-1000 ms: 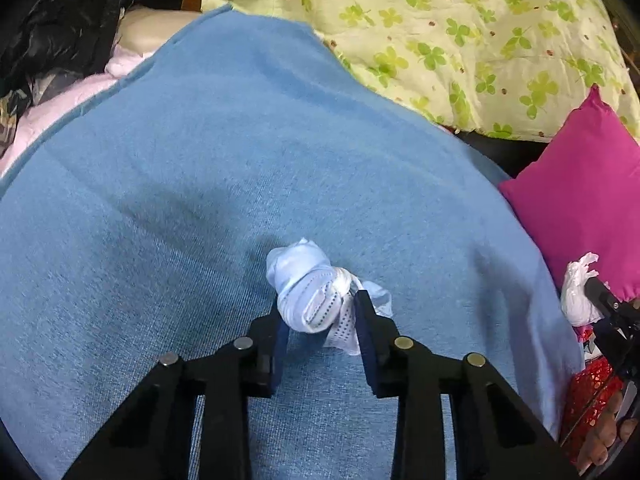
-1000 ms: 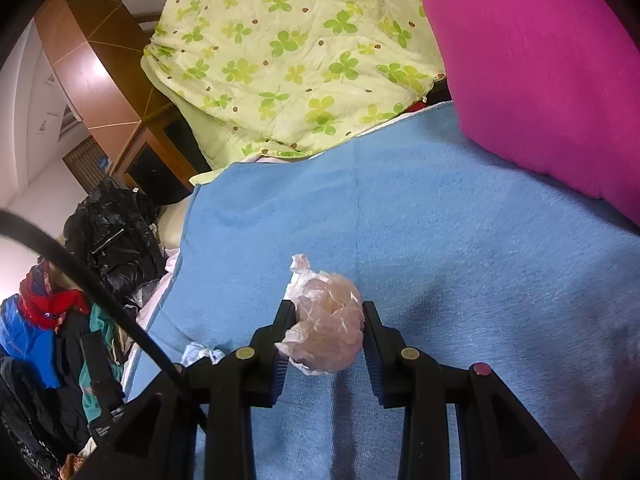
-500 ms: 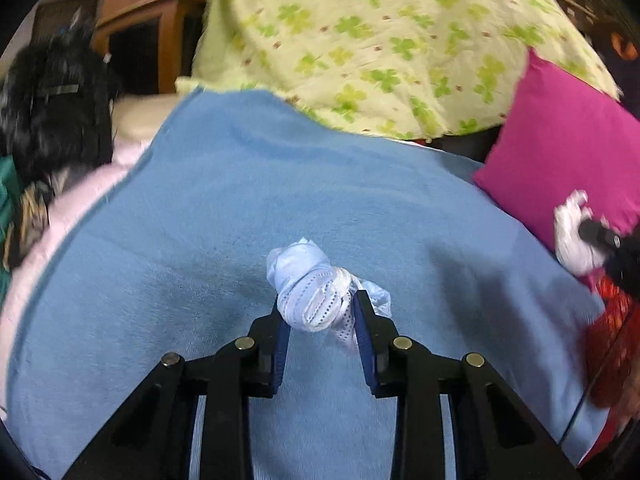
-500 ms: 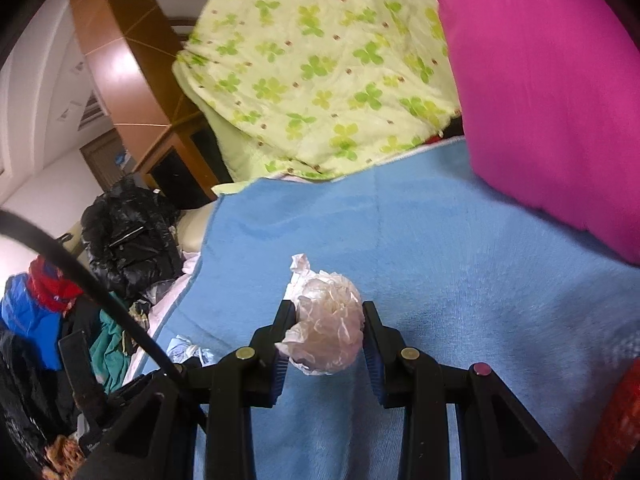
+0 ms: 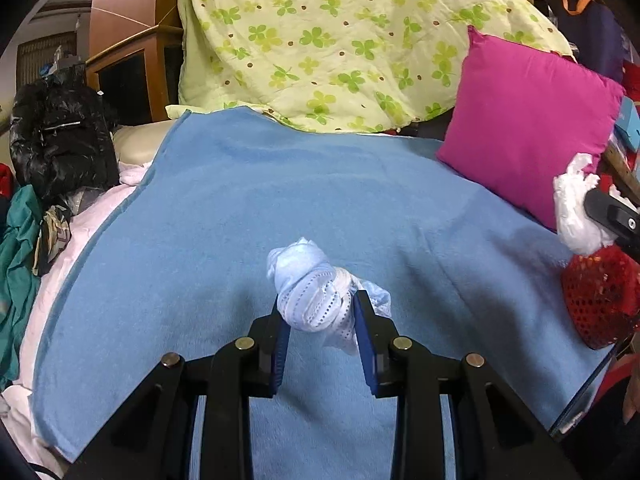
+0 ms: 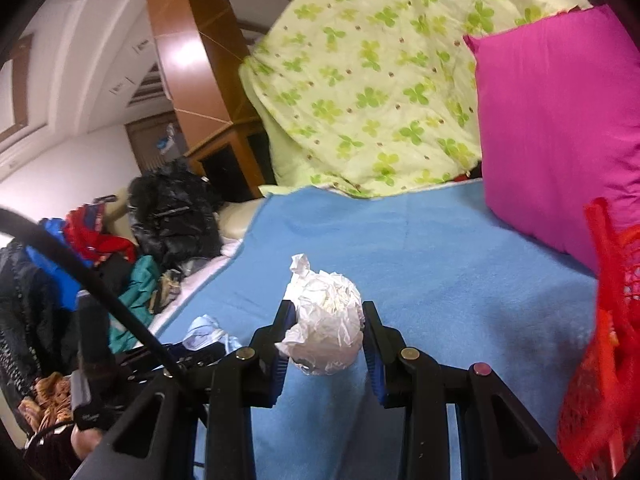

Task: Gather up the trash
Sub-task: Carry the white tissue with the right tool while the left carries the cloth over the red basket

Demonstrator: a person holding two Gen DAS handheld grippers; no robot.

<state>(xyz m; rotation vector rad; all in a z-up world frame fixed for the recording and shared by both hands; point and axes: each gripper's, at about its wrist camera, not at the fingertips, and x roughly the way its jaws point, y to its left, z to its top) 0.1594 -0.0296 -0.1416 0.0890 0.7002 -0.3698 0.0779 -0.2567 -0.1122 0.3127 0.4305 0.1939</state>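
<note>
Left wrist view: left gripper point(image 5: 320, 312) clamped on a wadded blue face mask point(image 5: 310, 290), pads pressing both sides, wad held above the blue blanket point(image 5: 240, 208), over its near middle. Blanket's far edge meets a green clover quilt point(image 5: 320, 40); pink pillow point(image 5: 528, 120) sits on the blanket's far right corner. Black jacket point(image 5: 60, 140) off the left edge, on a pale sheet. At the right frame edge, this view alone shows the right gripper's finger point(image 5: 612, 212) from the side, pinching a crumpled white wad point(image 5: 576, 212) just above a red mesh basket point(image 5: 600, 300) by the blanket's right edge.

Right wrist view: right gripper point(image 6: 326, 332) closed around that crumpled white wad point(image 6: 326, 320), over the blanket point(image 6: 440, 264) near its front. Red mesh basket point(image 6: 600, 360) fills the right side, close up. Only here: the left gripper's body and mask point(image 6: 204, 332) seen low left, a black cable point(image 6: 100, 292) crossing, a clothes pile point(image 6: 80, 248) past the blanket's left edge, plus wall and ceiling. Quilt point(image 6: 380, 80) and pillow point(image 6: 560, 120) are behind.
</note>
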